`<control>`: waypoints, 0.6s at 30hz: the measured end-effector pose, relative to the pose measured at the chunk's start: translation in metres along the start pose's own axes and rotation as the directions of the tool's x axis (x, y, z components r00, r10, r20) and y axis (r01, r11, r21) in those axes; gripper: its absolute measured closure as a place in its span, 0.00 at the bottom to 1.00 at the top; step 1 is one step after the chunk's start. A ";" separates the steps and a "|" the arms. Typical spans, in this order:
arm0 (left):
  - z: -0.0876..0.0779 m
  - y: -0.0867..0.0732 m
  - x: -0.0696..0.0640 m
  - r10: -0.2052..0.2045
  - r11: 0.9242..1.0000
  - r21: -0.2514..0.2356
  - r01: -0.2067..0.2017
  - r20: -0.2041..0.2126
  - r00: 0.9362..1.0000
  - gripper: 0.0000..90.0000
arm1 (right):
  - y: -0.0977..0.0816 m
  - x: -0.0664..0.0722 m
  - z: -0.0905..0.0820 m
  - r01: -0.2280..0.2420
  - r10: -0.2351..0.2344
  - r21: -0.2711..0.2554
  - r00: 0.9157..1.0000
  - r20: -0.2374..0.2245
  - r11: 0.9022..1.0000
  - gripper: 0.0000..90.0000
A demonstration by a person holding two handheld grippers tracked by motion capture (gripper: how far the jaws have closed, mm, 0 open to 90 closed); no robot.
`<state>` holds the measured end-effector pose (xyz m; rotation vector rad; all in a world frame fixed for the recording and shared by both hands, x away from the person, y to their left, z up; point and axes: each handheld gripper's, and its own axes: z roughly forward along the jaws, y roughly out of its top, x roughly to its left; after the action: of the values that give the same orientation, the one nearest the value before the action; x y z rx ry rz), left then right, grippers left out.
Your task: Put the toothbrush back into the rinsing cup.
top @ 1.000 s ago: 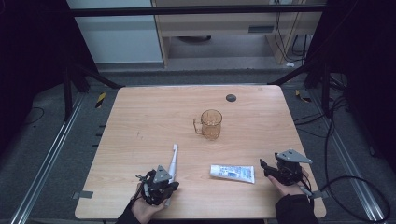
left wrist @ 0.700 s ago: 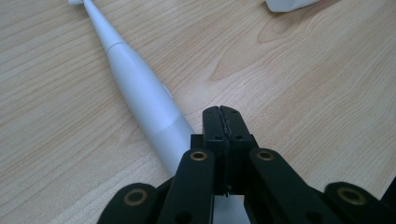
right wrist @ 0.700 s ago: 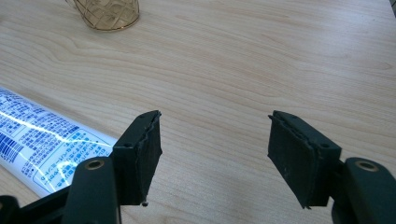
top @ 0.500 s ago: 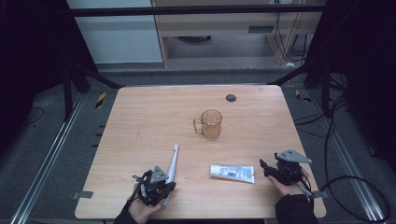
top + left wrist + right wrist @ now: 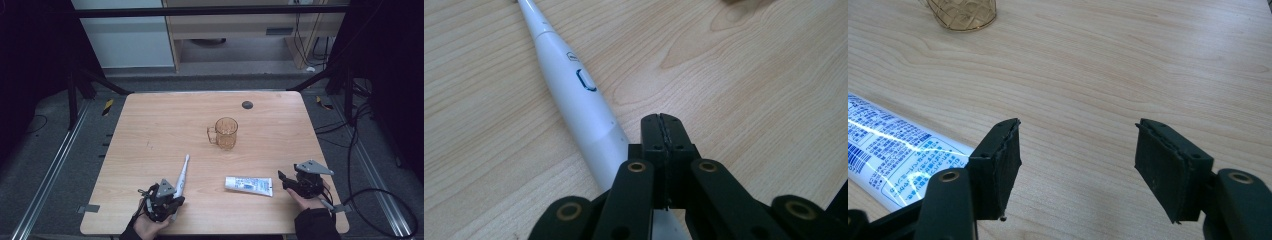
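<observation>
Underneath, pale wooden table, grey floor, dark surroundings.

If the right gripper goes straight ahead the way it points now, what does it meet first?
Probably the white toothpaste tube: the open right gripper points at its end in the high view. In its own view the tube lies slightly aside, so it might pass alongside.

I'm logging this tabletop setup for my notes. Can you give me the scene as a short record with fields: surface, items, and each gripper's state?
surface: wooden table
toothbrush: white electric toothbrush lying flat, near front left
toothpaste: white and blue tube lying flat, near front right
mug: amber glass mug upright, mid-table
left gripper: jaws shut with nothing between them, beside the toothbrush
right gripper: jaws open and empty, just right of the tube
</observation>
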<state>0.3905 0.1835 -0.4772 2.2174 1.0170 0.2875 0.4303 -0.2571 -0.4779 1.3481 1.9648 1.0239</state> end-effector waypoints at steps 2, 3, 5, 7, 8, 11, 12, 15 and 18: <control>-0.002 -0.001 0.001 -0.003 1.000 -0.001 0.003 -0.001 1.000 1.00 | 0.000 0.000 0.000 0.003 -0.003 0.000 1.000 0.001 1.000 0.38; -0.002 -0.001 0.002 -0.004 1.000 -0.002 0.004 -0.003 1.000 1.00 | 0.000 0.000 0.000 0.003 -0.003 0.000 1.000 0.001 1.000 0.38; -0.004 -0.002 0.003 -0.010 1.000 -0.004 0.010 -0.005 1.000 1.00 | 0.000 0.000 0.000 0.003 -0.003 0.001 1.000 0.000 1.000 0.38; -0.005 -0.003 0.005 -0.015 1.000 -0.006 0.015 -0.007 1.000 1.00 | 0.000 0.000 0.001 0.004 -0.004 0.003 1.000 0.003 1.000 0.38; -0.006 -0.004 0.006 -0.021 1.000 -0.011 0.021 -0.009 1.000 1.00 | 0.000 0.000 0.001 0.003 -0.003 0.004 1.000 0.003 1.000 0.38; -0.008 -0.005 0.009 -0.027 1.000 -0.007 0.027 -0.013 1.000 1.00 | 0.000 0.000 0.001 0.003 -0.003 0.005 1.000 0.003 1.000 0.38; -0.008 -0.006 0.009 -0.034 0.999 -0.011 0.033 -0.017 0.999 1.00 | 0.000 0.000 0.001 0.003 -0.003 0.005 1.000 0.003 1.000 0.38; -0.009 -0.007 0.012 -0.035 0.999 -0.004 0.035 -0.029 0.999 1.00 | 0.000 0.000 0.001 0.004 -0.004 0.005 1.000 0.003 1.000 0.38; -0.010 -0.008 0.015 -0.045 0.999 -0.006 0.045 -0.036 0.998 1.00 | 0.000 0.000 0.001 0.003 -0.003 0.006 1.000 0.002 1.000 0.38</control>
<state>0.3907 0.2034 -0.4760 2.1886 1.0833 0.3106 0.4309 -0.2569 -0.4788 1.3478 1.9694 1.0160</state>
